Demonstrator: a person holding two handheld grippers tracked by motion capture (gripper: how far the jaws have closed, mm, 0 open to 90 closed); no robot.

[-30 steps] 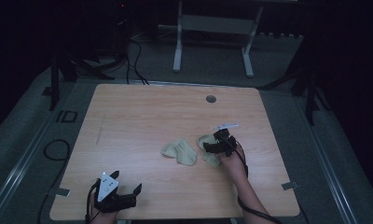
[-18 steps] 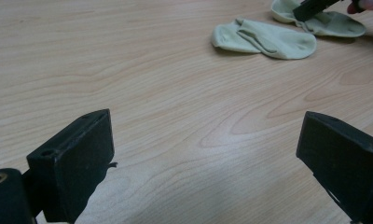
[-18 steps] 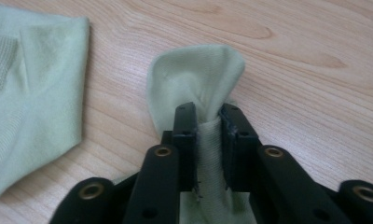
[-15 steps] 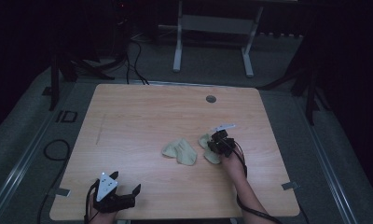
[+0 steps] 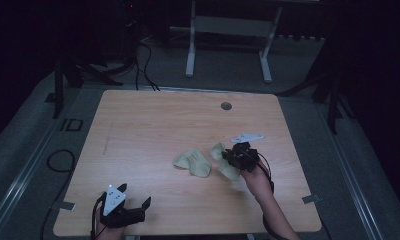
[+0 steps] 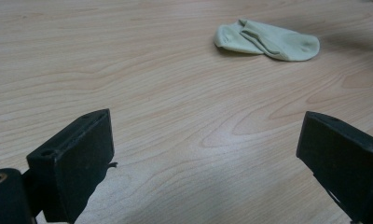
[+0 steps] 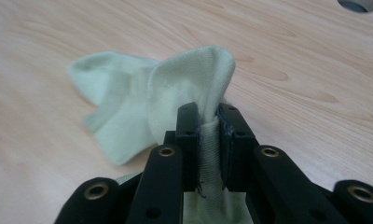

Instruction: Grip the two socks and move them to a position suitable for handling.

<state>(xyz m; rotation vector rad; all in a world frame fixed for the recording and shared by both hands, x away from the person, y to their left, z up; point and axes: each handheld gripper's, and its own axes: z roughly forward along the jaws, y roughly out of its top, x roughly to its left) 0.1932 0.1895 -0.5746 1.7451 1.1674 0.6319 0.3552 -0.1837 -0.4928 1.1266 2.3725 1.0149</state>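
Note:
Two pale green socks lie near the middle of the wooden table point(image 5: 138, 130). The left sock point(image 5: 193, 162) point(image 6: 268, 41) lies flat and crumpled. My right gripper point(image 5: 236, 159) point(image 7: 208, 122) has just closed its jaws on the right sock point(image 5: 229, 171) point(image 7: 194, 79). They pinch its ribbed cloth, and a fold stands up above the tips. My left gripper point(image 5: 144, 210) point(image 6: 205, 128) rests low at the table's near left edge. It is open, points toward the left sock, and has nothing between its jaws.
A round cable hole point(image 5: 226, 106) point(image 7: 359, 3) sits in the table's far right part. Grey carpet surrounds the table, with cables point(image 5: 53, 160) on the floor at left and a white desk frame point(image 5: 228, 30) behind.
My right gripper has shut on the right sock and lifted slightly, pulling a fold of it up. The left gripper and the left sock have not moved.

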